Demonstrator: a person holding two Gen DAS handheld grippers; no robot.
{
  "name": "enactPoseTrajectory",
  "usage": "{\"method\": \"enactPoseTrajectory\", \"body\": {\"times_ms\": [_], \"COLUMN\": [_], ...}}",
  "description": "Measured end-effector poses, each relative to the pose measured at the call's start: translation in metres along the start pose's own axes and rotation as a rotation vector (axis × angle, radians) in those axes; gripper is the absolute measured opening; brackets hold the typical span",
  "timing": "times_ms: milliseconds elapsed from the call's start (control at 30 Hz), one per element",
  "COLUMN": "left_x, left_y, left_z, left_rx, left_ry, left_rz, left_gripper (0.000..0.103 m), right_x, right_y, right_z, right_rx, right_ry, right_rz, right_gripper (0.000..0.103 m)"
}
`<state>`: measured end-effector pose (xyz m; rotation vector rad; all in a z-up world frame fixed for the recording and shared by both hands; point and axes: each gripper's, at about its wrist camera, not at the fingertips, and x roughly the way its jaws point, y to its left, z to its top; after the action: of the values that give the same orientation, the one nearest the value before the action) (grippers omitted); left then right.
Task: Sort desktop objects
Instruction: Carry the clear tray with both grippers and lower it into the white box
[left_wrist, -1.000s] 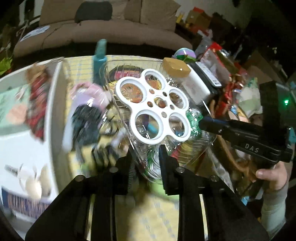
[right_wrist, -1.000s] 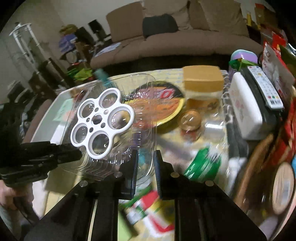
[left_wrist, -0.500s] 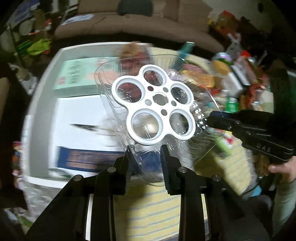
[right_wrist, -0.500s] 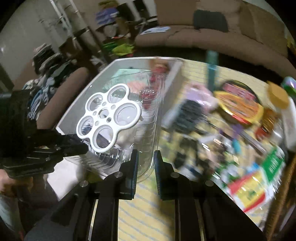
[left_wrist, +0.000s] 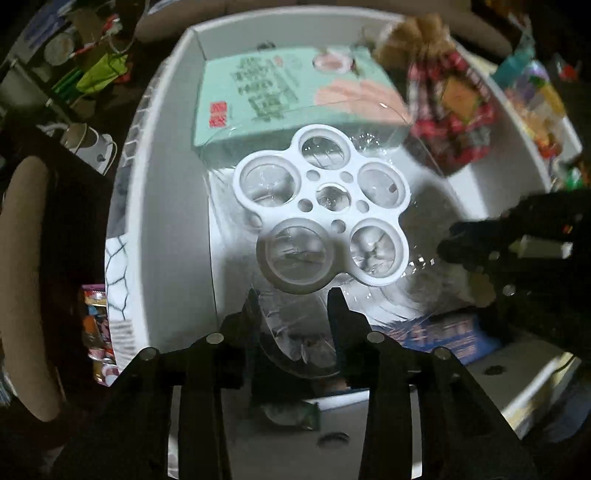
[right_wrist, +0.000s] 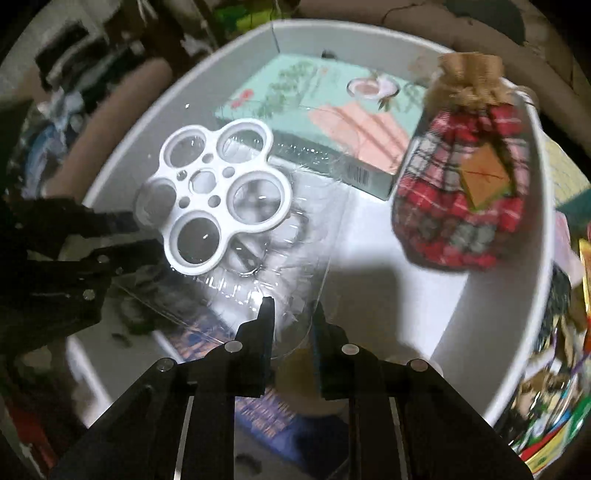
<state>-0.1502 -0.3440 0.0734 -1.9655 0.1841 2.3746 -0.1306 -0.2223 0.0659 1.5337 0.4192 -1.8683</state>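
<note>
Left wrist view: left gripper (left_wrist: 293, 301) pinches the near rim of a clear plastic container with a white five-ring insert (left_wrist: 322, 208), held above a white storage box (left_wrist: 162, 206). In the box: mint-green carton (left_wrist: 280, 96), red plaid drawstring pouch (left_wrist: 448, 118).

Right wrist view: right gripper (right_wrist: 291, 314) clamps the container's (right_wrist: 221, 199) opposite rim. Pouch (right_wrist: 461, 184) and carton (right_wrist: 325, 110) lie well apart from it.

Progress: container over the box, not released. Clutter outside the box remains, so sorting is judged partly done.

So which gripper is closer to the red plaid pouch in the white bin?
Right. The right gripper grips the clear container's edge nearer the plaid pouch; the left gripper holds its far side, away from the pouch.
</note>
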Motion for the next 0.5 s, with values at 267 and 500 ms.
{"method": "enactPoseTrajectory", "body": {"times_ms": [267, 500], "left_x": [0.024, 0.011], "left_y": [-0.009, -0.004], "left_z": [0.010, 0.006], "left_rx": [0.075, 0.059], "left_ry": [0.033, 0.006], "left_rz": [0.130, 0.078], "left_gripper": [0.037, 0.035], "right_x": [0.038, 0.033], "right_y": [0.012, -0.005], "right_z": [0.011, 0.009], "right_rx": [-0.100, -0.031], "right_ry": [0.132, 0.105], "right_rz": [-0.070, -0.010], "right_gripper": [0.020, 0.021]}}
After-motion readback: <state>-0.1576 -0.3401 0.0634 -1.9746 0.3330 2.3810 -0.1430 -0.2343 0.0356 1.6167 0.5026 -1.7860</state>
